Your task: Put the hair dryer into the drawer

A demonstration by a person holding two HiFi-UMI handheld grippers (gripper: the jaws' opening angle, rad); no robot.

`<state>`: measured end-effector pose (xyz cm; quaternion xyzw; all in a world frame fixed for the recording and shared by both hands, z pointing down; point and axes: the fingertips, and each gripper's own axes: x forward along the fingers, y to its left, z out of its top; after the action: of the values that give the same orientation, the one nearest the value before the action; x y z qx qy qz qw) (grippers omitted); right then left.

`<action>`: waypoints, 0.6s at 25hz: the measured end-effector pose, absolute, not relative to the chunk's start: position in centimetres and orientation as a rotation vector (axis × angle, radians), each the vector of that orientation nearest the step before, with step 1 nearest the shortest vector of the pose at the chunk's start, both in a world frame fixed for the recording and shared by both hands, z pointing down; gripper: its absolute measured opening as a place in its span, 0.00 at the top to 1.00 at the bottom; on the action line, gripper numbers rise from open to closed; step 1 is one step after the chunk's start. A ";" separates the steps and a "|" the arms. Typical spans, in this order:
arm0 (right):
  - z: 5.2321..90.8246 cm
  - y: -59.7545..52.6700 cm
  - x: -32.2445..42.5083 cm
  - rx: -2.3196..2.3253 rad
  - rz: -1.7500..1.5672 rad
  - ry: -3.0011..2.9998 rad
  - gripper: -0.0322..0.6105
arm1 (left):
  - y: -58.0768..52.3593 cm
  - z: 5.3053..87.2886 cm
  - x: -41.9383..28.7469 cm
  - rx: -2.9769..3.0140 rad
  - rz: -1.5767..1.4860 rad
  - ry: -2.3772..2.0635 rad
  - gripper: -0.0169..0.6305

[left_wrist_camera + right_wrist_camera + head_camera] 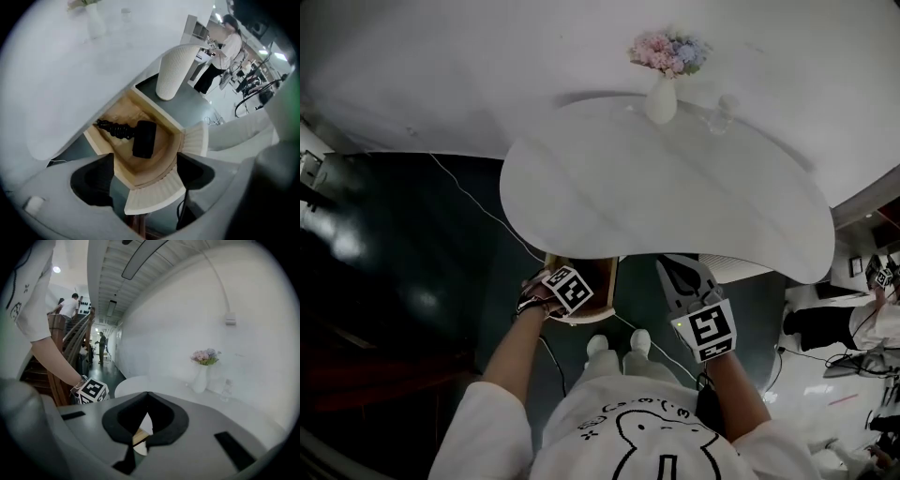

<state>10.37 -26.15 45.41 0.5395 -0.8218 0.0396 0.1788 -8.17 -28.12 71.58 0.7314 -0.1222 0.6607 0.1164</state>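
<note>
The white table (pixel 675 197) is seen above the open drawer (pixel 124 112), a flower vase (pixel 661 101) set at its far edge, the ribbed pedestal (pixel 173 70) beside. The left gripper (pixel 144 180) is held wide apart, empty, over the drawer. Inside, the hair dryer (pixel 143 139) is laid: black, coiled cord (pixel 112 127) at its left. The right gripper (pixel 147 397) is pressed together, empty.

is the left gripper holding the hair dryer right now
No, the hair dryer lies inside the open drawer, and the left gripper hangs above it with its jaws wide apart, clear of it.
</note>
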 end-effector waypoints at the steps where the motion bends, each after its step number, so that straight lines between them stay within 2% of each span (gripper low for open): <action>1: 45.0 -26.2 10.3 1.516 0.098 -2.335 0.95 | -28.1 70.6 -8.2 2.159 1.913 -0.378 0.36; 15: 38.8 -26.7 9.7 1.498 -0.115 -2.408 0.95 | -30.0 57.3 -7.6 2.424 1.645 -0.761 0.36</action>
<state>9.66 -26.68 38.76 0.5216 -0.8387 -0.0399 0.1512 -7.59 -30.04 57.30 0.7995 -0.2510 0.5427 0.0573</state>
